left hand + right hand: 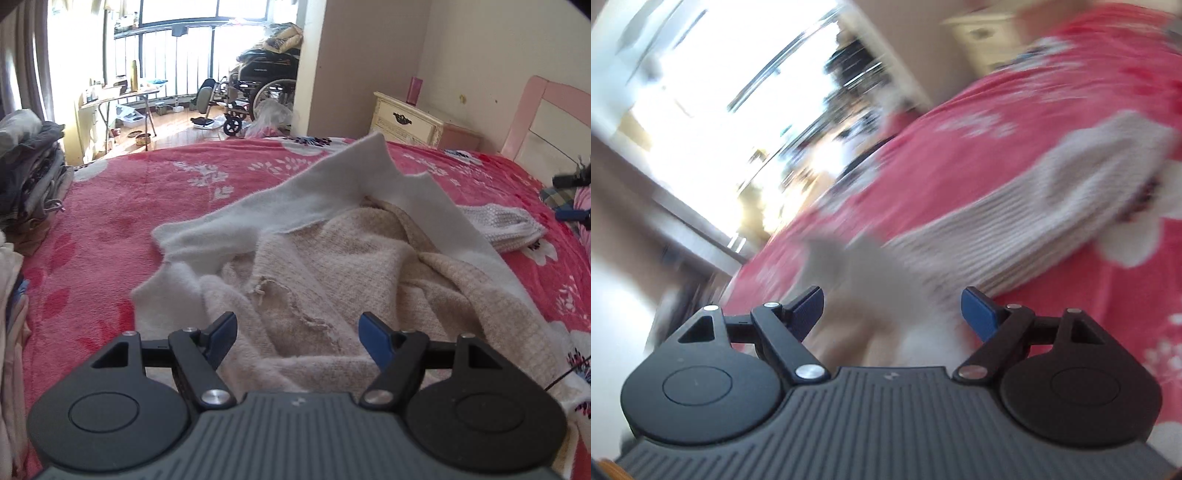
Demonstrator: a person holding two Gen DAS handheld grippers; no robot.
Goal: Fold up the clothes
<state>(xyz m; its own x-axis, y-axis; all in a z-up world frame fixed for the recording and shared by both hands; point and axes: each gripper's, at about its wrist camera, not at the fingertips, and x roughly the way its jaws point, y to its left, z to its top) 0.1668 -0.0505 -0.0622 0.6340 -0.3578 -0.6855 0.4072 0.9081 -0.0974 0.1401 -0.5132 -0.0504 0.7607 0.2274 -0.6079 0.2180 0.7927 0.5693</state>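
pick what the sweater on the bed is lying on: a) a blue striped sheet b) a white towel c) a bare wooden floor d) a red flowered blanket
d, the crumpled beige sweater lies on a red blanket with white flower prints, and the open left claw hovers over its near edge.

Pouring in as daylight through the balcony window (177, 48), blowing out to white glare there and again across the window (713, 110) in the right wrist view. Staying sharp in the left wrist view, bending the pink headboard (546, 118) at the fisheye rim. Smearing the red floral blanket (1015, 122) and ribbed sweater (1015, 229) into streaks.
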